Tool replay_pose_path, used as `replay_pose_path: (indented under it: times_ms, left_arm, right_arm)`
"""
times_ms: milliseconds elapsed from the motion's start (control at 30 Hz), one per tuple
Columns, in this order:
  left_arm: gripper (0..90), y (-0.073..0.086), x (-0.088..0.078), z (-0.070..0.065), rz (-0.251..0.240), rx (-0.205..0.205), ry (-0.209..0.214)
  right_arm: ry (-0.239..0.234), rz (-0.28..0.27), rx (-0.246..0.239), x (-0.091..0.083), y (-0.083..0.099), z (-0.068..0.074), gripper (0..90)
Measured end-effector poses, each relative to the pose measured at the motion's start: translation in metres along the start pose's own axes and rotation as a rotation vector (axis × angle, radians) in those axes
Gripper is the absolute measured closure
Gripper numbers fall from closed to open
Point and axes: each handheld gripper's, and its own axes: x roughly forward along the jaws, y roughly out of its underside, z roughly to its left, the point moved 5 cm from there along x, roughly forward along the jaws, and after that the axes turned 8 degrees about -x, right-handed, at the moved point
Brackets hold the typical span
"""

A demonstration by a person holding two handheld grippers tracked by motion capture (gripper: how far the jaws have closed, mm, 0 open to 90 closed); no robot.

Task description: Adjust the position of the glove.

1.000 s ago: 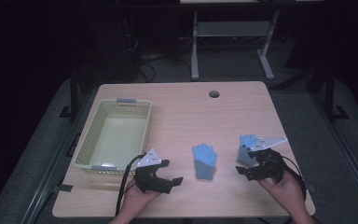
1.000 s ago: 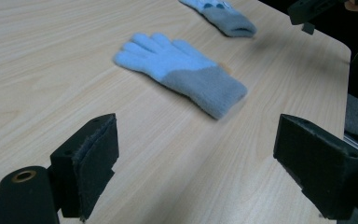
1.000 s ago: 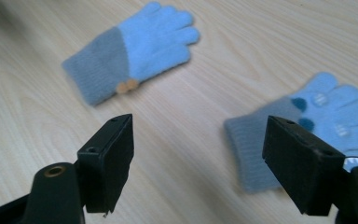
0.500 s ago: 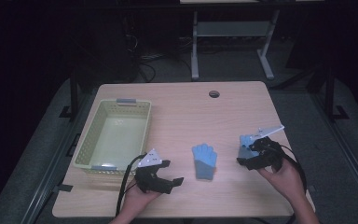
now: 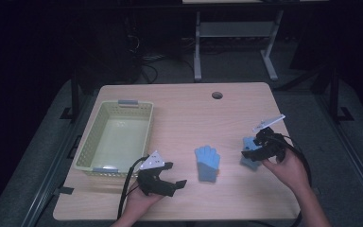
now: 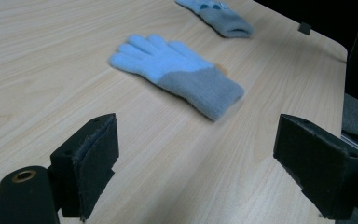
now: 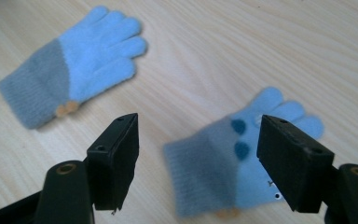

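The right gripper (image 5: 251, 152) hung just above a blue-and-grey glove (image 7: 242, 163) near the right edge of the tabletop (image 5: 184, 109). Its jaws had just been closing a little but stood wide, with the glove beneath and between them and neither pad pressing on it. The step in hand was judged to be the pick-up of this glove. To do it well, the jaws would need to come straight down astride the grey cuff, where the knit is thickest, and close until the pads bite the fabric against the wood, before any lift. A grip on the thin fingers alone risked the glove slipping free.

The left gripper (image 5: 163, 182) rested near the front edge of the tabletop, open and empty, pointing toward a second glove (image 5: 207, 163) lying flat at mid-table towards the front.

The glove under the right gripper lay flat, with light blue fingers, a grey ribbed cuff and two dark blue dots on the palm. Its outline was blurred in the right gripper view. A pale green basket (image 5: 87, 151) stood at the left edge of the tabletop with nothing inside.
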Motion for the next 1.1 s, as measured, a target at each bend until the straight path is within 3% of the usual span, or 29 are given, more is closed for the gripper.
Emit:
replay_pose_path:
  times_ms: [400,600,1100]
  left_arm:
    - [13.8,-0.001,-0.001,-0.002,-0.011,0.011,0.008]
    - [13.8,-0.001,-0.001,0.000,-0.011,0.009,-0.001]
    - [13.8,-0.001,-0.001,-0.001,-0.011,0.009,0.000]
  right_arm:
    - [0.019,0.083,0.035,0.020,0.004,-0.018,33.6]
    - [0.007,0.114,0.069,0.025,0.007,-0.023,36.9]
    - [0.020,0.170,0.082,0.033,0.011,-0.028,44.5]
